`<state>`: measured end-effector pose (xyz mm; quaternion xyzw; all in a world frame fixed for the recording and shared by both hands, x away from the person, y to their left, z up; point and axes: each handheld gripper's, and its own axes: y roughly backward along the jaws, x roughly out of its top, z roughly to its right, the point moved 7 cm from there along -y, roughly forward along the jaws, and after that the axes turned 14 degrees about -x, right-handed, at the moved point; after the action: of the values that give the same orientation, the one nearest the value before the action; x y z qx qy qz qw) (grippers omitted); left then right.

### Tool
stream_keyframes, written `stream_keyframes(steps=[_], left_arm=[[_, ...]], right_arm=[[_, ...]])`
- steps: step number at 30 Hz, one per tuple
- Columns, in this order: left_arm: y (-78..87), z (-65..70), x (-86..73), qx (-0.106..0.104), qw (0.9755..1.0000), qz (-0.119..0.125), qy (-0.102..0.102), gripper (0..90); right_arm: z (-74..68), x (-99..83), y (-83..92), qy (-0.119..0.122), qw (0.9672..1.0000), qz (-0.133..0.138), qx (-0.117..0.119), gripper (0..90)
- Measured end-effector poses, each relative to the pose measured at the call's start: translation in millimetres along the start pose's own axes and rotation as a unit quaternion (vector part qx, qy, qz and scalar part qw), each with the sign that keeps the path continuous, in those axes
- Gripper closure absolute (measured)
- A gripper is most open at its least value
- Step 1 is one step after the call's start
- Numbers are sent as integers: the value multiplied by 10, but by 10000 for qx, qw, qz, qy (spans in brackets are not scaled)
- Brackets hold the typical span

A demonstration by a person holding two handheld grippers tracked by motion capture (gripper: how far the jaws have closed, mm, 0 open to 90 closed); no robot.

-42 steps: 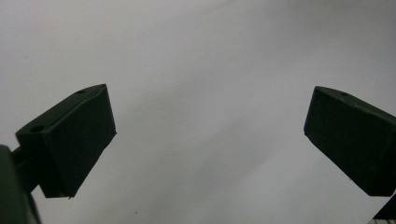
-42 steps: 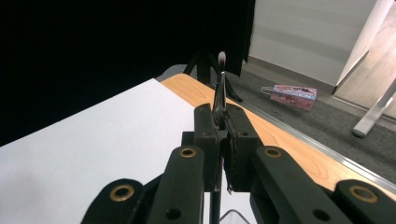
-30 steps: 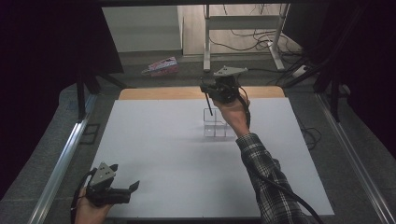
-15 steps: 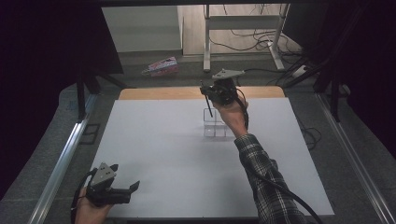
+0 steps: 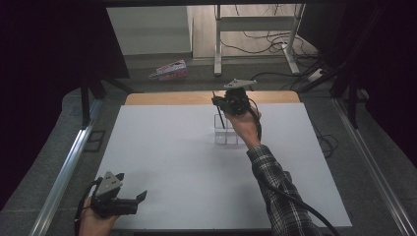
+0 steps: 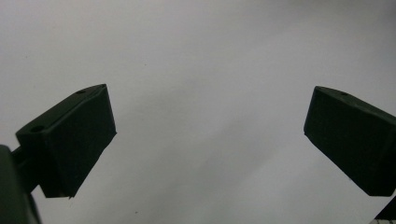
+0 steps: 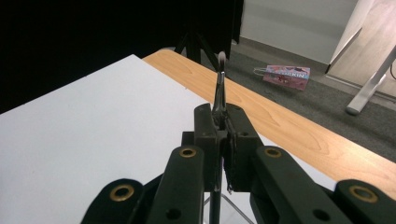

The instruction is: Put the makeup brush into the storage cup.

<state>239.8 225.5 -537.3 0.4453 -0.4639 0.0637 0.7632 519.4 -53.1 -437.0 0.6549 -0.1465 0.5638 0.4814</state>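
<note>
In the upper middle of the high view the right gripper (image 5: 222,104) is pinched on a thin brush (image 5: 219,111) – a slim dark handle with a metal ferrule and a small pale tuft; its lower end dips into a clear box (image 5: 226,130) on the white table (image 5: 162,147). In the right gripper view the brush (image 7: 220,88) rises from between the pressed-together jaws, tuft uppermost. It looks light and stiff, though the smooth handle could twist in the grip; best held mid-handle, clear of the soft tuft. The box seems rigid, glossy plastic – light, easily tipped. At lower left the left gripper (image 5: 129,202) rests spread wide, holding nothing; the table beneath it is matte and plain.
</note>
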Motion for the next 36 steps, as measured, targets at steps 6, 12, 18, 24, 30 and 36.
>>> stream_keyframes(steps=[6, 12, 18, 24, 30, 36], left_arm=[[-2, 1, -1, -1, 10000, -9, -4, 26], [-3, 0, -3, 12, 10000, -25, -22, 26], [-8, 4, -5, 27, 10000, -46, -44, 25], [-7, 5, -6, 28, 10000, -45, -45, 26], [-12, 8, -7, 19, 10000, -45, -36, 26], [-13, 10, -7, 16, 10000, -55, -42, 26]], right_arm=[[-20, -80, -31, -18, 10000, -50, 24, 847], [-16, -151, -51, -53, 9999, -99, 30, 847], [-15, -209, -61, -66, 9999, -141, 29, 846], [-30, -277, -85, -61, 9998, -204, 29, 846], [-17, -311, -95, 89, 9995, -267, -153, 762], [1, -287, -198, -122, 9990, -286, -327, 3]])
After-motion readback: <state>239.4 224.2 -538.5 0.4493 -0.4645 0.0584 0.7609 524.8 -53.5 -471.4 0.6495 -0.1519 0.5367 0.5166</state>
